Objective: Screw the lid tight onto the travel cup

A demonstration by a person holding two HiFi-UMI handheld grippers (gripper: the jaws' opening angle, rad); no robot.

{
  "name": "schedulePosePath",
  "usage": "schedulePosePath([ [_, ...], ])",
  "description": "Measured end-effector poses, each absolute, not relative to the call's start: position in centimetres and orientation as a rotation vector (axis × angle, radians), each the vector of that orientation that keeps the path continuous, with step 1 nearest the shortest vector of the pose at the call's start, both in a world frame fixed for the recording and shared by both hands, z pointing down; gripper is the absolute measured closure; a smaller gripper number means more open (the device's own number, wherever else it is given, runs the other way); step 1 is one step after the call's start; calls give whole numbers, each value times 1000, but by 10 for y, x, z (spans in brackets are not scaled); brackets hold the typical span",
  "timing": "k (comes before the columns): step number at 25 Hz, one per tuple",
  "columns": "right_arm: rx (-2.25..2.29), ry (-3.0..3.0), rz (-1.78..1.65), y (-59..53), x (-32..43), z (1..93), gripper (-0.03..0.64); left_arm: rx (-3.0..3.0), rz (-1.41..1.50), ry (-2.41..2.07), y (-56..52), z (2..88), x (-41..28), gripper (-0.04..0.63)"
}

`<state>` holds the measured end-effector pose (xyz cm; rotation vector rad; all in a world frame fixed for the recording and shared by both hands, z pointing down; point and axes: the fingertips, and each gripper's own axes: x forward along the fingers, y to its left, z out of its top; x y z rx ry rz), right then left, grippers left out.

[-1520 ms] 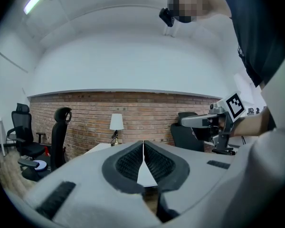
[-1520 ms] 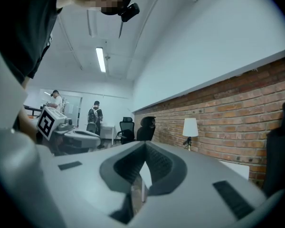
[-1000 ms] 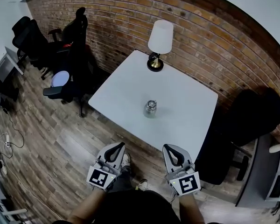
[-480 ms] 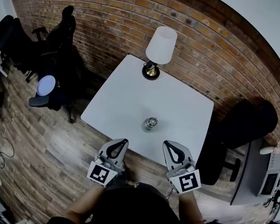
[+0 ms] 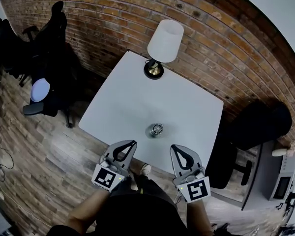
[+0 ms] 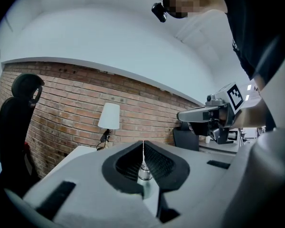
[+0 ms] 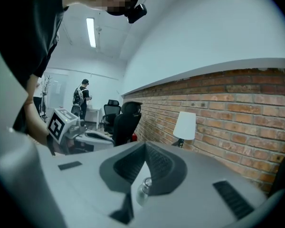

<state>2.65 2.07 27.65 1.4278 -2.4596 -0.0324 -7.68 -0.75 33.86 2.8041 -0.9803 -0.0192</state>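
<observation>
The small silvery travel cup (image 5: 155, 130) stands upright on the white square table (image 5: 137, 95), close to the table's near edge and roughly in line with the gap between the two tools. Its round, shiny lid (image 5: 157, 128) sits on top, though no view shows whether it is threaded home or only resting there. It looks like a stiff, smooth-walled vessel, probably light and top-heavy for its narrow foot, so it is likely to skid or spin on the slick tabletop under a one-sided twist. The body wants a firm clamp across its lower wall, with the other tool pinching the lid's rim to turn it. The grey left gripper (image 5: 131, 143) and the grey right gripper (image 5: 174, 147) hover at the near edge, just short of the cup and touching neither it nor each other. Both are clenched tight with nothing between the ribbed pads, the cup showing only beyond them. Farther back stands a lamp with a white shade (image 5: 163, 41), then the red brick wall (image 5: 221, 43).
</observation>
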Motion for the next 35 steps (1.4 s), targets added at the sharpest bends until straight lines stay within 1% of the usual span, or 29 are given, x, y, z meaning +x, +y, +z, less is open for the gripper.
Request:
schedulePosePath([
  [6, 1396, -2471, -1, 9, 39, 290, 603, 2810, 33, -995, -10, 343, -66, 569],
  [12, 1311, -2474, -27, -5, 36, 310, 603, 2794, 80, -906, -13, 374, -47, 568],
  [15, 1285, -2472, -13, -11, 38, 324, 597, 2812, 108, -864, -15, 393, -35, 568],
  [18, 1258, -2466, 4, -17, 41, 343, 577, 2813, 137, -848, -22, 416, -26, 563],
  [19, 1243, -2460, 5, -19, 42, 351, 566, 2786, 135, -849, -26, 423, -23, 544],
  [20, 1228, -2456, 7, -20, 43, 358, 551, 2769, 137, -847, -29, 432, -21, 494],
  [21, 1216, -2454, 10, -22, 43, 365, 535, 2769, 143, -841, -31, 441, -18, 464],
  [24, 1171, -2463, 3, -28, 44, 384, 509, 2811, 166, -808, -38, 468, -8, 428],
  [27, 1104, -2495, -27, -34, 40, 399, 485, 2737, 143, -792, -40, 484, 4, 367],
  [30, 1052, -2532, -33, -43, 35, 410, 436, 2722, 133, -781, -48, 498, 12, 303],
  [31, 1035, -2545, -33, -46, 33, 413, 413, 2728, 126, -780, -51, 500, 14, 293],
  [35, 971, -2589, -37, -54, 29, 425, 387, 2739, 102, -767, -58, 508, 24, 266],
])
